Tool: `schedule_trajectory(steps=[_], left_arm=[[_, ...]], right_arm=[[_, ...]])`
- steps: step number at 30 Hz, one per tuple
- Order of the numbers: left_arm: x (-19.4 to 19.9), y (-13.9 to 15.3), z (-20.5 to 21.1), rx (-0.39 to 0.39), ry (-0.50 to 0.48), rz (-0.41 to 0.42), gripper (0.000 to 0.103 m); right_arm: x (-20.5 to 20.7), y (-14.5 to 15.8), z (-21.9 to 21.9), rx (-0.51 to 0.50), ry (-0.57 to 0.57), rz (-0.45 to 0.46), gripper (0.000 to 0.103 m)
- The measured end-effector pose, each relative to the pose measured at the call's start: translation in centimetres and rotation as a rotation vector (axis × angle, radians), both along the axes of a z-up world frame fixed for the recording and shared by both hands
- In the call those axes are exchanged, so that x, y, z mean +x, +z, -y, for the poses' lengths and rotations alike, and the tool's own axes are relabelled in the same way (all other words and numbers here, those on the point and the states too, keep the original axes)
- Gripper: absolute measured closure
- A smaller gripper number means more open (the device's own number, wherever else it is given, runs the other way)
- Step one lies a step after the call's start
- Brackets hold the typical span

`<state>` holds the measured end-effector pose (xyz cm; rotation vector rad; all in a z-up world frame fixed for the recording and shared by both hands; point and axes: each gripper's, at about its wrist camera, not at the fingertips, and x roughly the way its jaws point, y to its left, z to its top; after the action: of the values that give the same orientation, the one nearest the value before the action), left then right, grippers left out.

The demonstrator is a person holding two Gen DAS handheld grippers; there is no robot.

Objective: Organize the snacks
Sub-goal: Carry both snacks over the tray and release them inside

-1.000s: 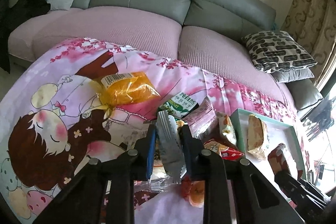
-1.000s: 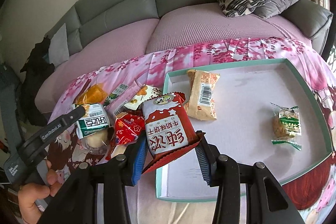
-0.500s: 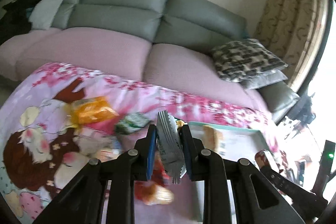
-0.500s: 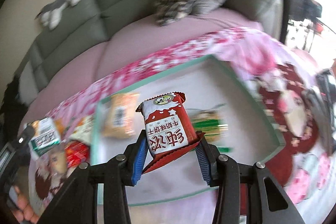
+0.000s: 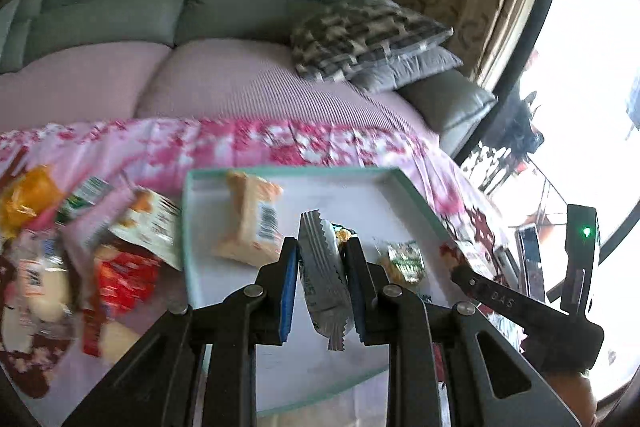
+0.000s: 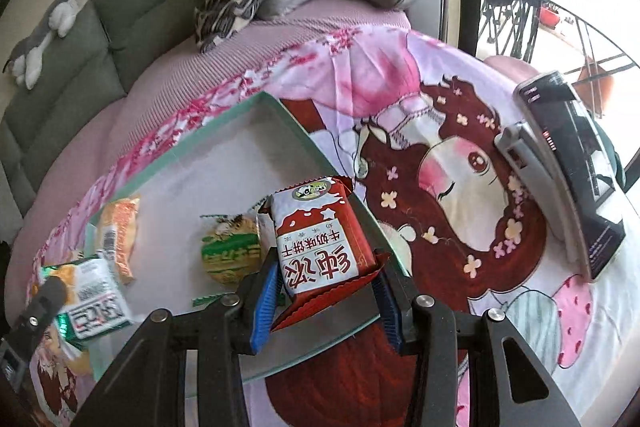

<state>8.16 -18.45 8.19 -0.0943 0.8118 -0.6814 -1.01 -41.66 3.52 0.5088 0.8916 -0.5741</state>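
Both tools grip packets — left tool's silver packet (image 5: pixel 324 279) shows edge-on, label unreadable.

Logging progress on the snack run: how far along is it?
Done: an orange packet and a green-labelled snack lie in the teal tray. In hand: the left gripper clamps a silver packet; the right gripper clamps a red biscuit pack, both over the tray. Left: a pile of snacks beside the tray.

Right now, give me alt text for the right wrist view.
The right gripper holds a red-and-white biscuit packet over the right edge of a teal-rimmed tray, which holds an orange packet and a green-labelled snack.
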Motion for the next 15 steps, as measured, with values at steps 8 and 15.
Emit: schedule_trajectory(steps=[8,15], left_arm=[[0.8,-3.8,1.4,0.037,-0.015,-0.094,0.078],[1.3,-3.3,0.8,0.081,0.025,-0.073,0.066]], right_arm=[[0.9,-0.8,-0.8,0.014,0.036,-0.01,0.055],[0.9,0.6,-1.1,-0.015,0.04,-0.002,0.055]])
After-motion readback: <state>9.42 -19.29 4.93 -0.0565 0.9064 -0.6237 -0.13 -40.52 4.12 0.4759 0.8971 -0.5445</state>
